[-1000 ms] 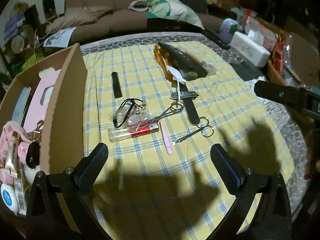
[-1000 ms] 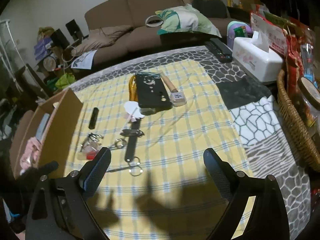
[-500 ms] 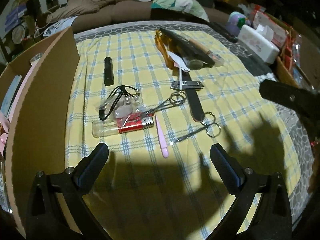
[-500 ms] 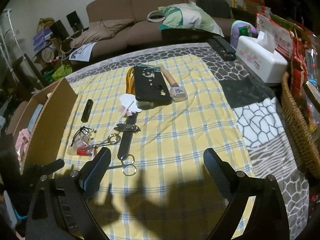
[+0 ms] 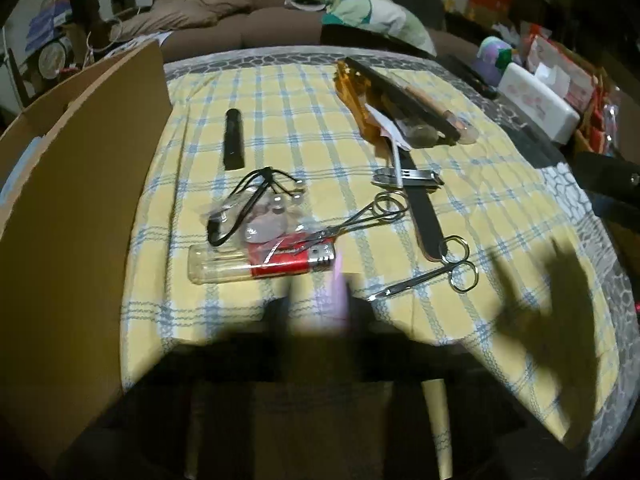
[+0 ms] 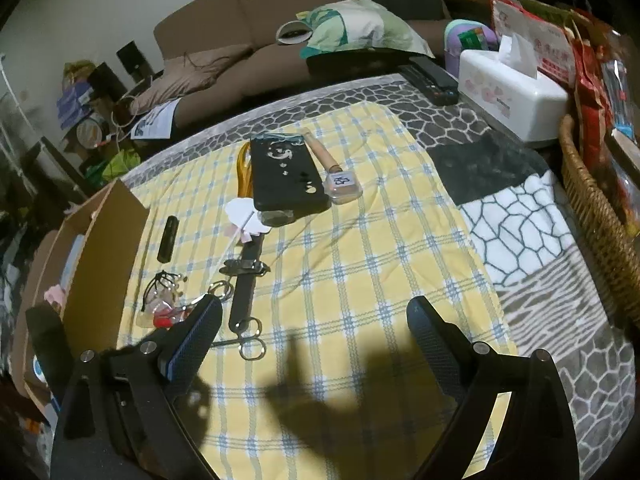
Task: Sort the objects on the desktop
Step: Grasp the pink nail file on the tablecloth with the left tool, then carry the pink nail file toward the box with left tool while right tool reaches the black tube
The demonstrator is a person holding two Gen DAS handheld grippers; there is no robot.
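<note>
Small desktop items lie on a yellow checked cloth (image 5: pixel 312 128). My left gripper (image 5: pixel 320 312) is low over the cloth and motion-blurred. Its jaws are closing on a slim pink stick (image 5: pixel 338 288), which shows between the dark fingers. Just beyond lie a clear-and-red lighter (image 5: pixel 260 264), a bag of black hair ties (image 5: pixel 256 208), two small scissors (image 5: pixel 432 276), a black nail file (image 5: pixel 424 216), a nail clipper (image 5: pixel 408 178) and a black tube (image 5: pixel 234 140). My right gripper (image 6: pixel 314 312) hangs open over bare cloth near the scissors (image 6: pixel 248 340), with nothing in it.
An open cardboard box (image 5: pixel 80 200) with several things inside stands along the cloth's left edge. A black phone case (image 6: pixel 286 176) lies at the far end. At the right are a white tissue box (image 6: pixel 508 96) and a wicker basket (image 6: pixel 592 208). A sofa stands behind.
My left gripper has come down and forward to the pink stick, and its jaws have gone from wide open to closed about it. The right gripper has hardly moved.
</note>
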